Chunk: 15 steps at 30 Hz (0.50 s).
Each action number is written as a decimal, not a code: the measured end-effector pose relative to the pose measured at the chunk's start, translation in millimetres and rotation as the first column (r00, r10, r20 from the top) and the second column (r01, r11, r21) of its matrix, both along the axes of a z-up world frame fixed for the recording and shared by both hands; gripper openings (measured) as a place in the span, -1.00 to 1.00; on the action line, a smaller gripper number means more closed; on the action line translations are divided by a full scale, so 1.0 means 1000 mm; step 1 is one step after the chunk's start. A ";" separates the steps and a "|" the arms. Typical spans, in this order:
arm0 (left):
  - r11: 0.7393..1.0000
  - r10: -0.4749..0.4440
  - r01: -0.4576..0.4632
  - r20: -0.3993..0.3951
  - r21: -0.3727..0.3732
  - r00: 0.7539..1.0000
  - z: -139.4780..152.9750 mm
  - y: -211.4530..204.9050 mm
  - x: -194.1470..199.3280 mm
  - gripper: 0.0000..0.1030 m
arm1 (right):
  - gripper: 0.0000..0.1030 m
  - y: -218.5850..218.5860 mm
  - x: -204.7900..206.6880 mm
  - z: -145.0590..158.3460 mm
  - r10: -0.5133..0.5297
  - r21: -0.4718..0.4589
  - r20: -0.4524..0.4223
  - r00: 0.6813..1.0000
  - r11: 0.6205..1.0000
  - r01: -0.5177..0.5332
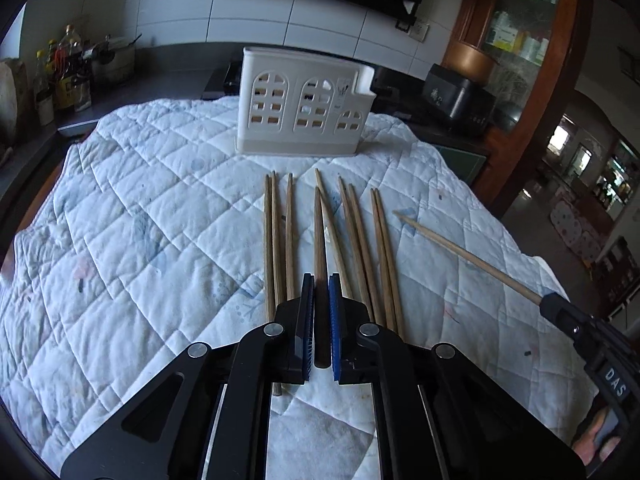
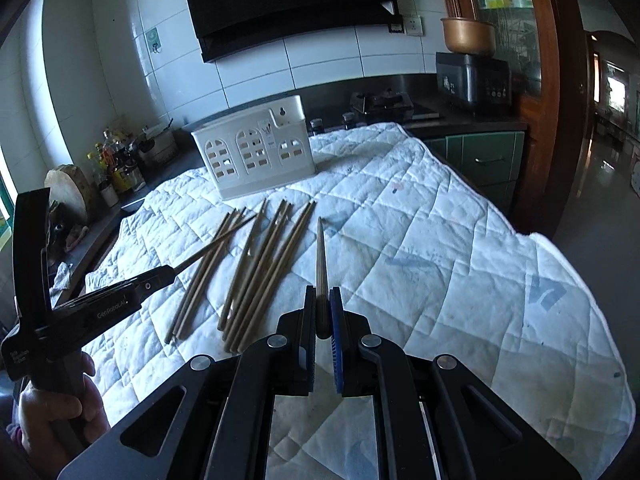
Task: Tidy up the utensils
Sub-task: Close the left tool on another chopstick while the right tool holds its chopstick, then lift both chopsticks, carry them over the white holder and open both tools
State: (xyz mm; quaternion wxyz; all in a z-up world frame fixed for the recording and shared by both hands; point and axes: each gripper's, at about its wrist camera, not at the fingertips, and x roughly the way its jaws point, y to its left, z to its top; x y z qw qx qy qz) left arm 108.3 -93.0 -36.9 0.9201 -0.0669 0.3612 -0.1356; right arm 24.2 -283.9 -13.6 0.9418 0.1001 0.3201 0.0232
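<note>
My left gripper (image 1: 320, 282) is shut on a dark wooden chopstick (image 1: 319, 232) that points ahead, raised over the quilted white cloth (image 1: 140, 208). Several more chopsticks (image 1: 360, 248) lie side by side on the cloth under and beside it. A white utensil holder (image 1: 304, 108) with arched cut-outs stands upright beyond them. My right gripper (image 2: 322, 292) is shut on a second chopstick (image 2: 321, 256), held off the cloth to the right of the row (image 2: 260, 272). Each gripper shows in the other's view: the right gripper (image 1: 550, 304) with its pale chopstick (image 1: 460, 252), and the left gripper (image 2: 166, 272) with its own chopstick (image 2: 216, 242). In the right wrist view the holder (image 2: 256, 152) stands at the back left.
Bottles and jars (image 1: 60, 76) crowd the dark counter at the left. A black appliance (image 2: 474, 80) with a copper pot (image 2: 468, 36) on it and a gas stove (image 2: 384, 104) stand behind the cloth. A wooden cabinet (image 1: 520, 40) is at the right. A hand (image 2: 60, 412) grips the left tool.
</note>
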 end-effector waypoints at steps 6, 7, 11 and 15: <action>0.997 -0.062 0.058 0.097 0.045 0.993 0.031 0.009 -0.006 -0.89 | -0.87 0.005 0.015 0.043 0.067 -0.058 0.061 0.996 0.996 -0.063; 0.997 -0.068 0.063 0.108 0.053 0.992 0.035 0.011 -0.005 -0.89 | -0.87 0.005 0.019 0.051 0.079 -0.069 0.068 0.995 0.995 -0.074; 0.993 -0.102 0.092 0.150 0.070 0.983 0.052 0.018 0.000 -0.89 | -0.87 0.008 0.040 0.076 0.143 -0.083 0.069 0.987 0.987 -0.137; 0.989 -0.144 0.137 0.142 0.057 0.979 0.065 0.022 0.015 -0.89 | -0.87 0.012 0.068 0.099 0.199 -0.084 0.048 0.979 0.977 -0.194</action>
